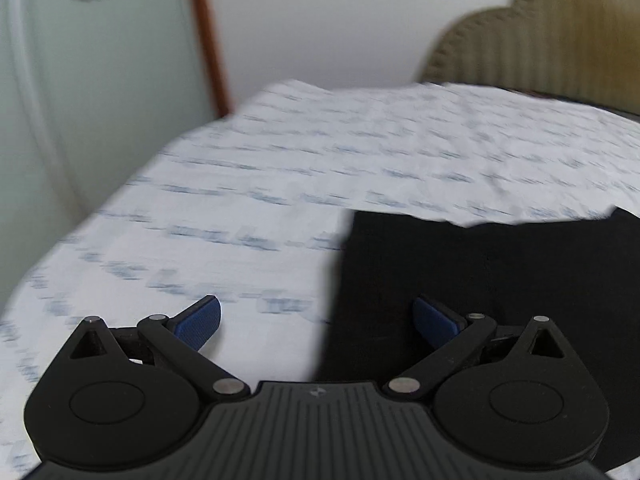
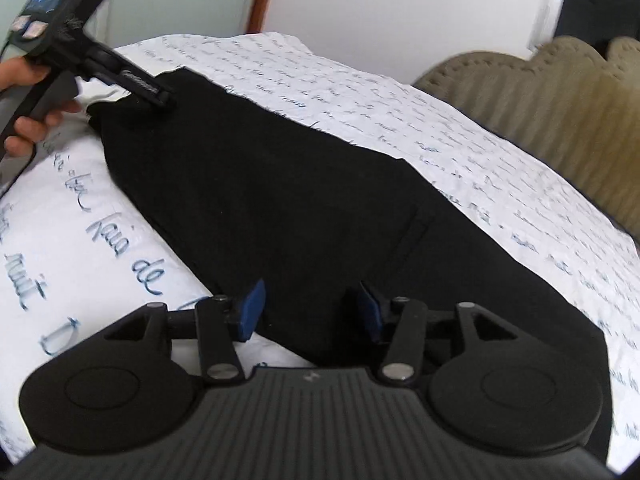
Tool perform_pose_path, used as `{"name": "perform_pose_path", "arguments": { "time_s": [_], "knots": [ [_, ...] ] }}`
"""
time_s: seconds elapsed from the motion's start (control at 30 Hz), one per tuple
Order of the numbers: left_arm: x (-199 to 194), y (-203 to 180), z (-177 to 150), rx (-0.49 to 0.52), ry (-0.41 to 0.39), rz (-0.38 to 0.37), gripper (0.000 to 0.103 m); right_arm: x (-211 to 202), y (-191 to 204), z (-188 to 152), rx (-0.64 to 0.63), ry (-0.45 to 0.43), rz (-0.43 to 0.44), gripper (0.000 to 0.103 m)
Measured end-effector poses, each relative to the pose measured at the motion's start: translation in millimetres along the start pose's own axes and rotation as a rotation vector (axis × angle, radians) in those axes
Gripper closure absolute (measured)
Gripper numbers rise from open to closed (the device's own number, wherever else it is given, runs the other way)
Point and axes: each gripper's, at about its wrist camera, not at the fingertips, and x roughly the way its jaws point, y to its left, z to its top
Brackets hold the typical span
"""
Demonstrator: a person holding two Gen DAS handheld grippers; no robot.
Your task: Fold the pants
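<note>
Black pants (image 2: 288,200) lie flat and long across the script-print white bedsheet (image 2: 480,140). Right gripper (image 2: 310,308) sits at the near end, jaws parted, fabric between the blue pads, not pinched. Left gripper (image 1: 316,320) is spread wide at the far end, straddling the pants' edge (image 1: 340,280). Beige headboard (image 2: 560,112) behind.

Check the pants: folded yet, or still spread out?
Spread: the black pants lie long and flat across the bed sheet; whether layers are doubled cannot be told.
</note>
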Motion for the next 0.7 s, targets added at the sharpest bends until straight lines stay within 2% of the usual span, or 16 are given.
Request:
{"name": "perform_pose_path", "arguments": {
  "time_s": [0.07, 0.13, 0.2, 0.3, 0.43, 0.57, 0.7],
  "knots": [
    [-4.7, 15.7, 0.5, -0.027, 0.011, 0.046, 0.0, -16.4, 9.1, 8.1, -0.045, -0.083, -0.006, 0.05],
    [-4.1, 30.1, 0.5, -0.054, 0.049, 0.031, 0.0, -22.2, 30.6, 21.1, -0.149, -0.147, -0.035, 0.038],
    [-2.5, 41.4, -1.8, -0.091, 0.085, -0.008, 0.0, -17.8, 58.5, 29.6, -0.269, -0.196, -0.035, 0.036],
    [-2.2, 56.5, -8.7, -0.15, 0.1, -0.038, 0.0, 0.6, 107.1, 43.1, -0.468, -0.222, -0.012, 0.035],
    [0.4, 69.8, -14.4, -0.175, 0.115, 0.035, 0.0, 18.3, 161.6, 48.0, -0.681, -0.27, -0.014, 0.033],
    [4.2, 82.0, -18.1, -0.174, 0.131, 0.12, 0.0, 34.1, 180.2, 56.6, -0.751, -0.284, -0.025, 0.031],
    [11.1, 88.2, -21.5, -0.187, 0.152, 0.145, 0.0, 50.8, 178.2, 67.8, -0.719, -0.255, -0.016, 0.021]
  ]
}}
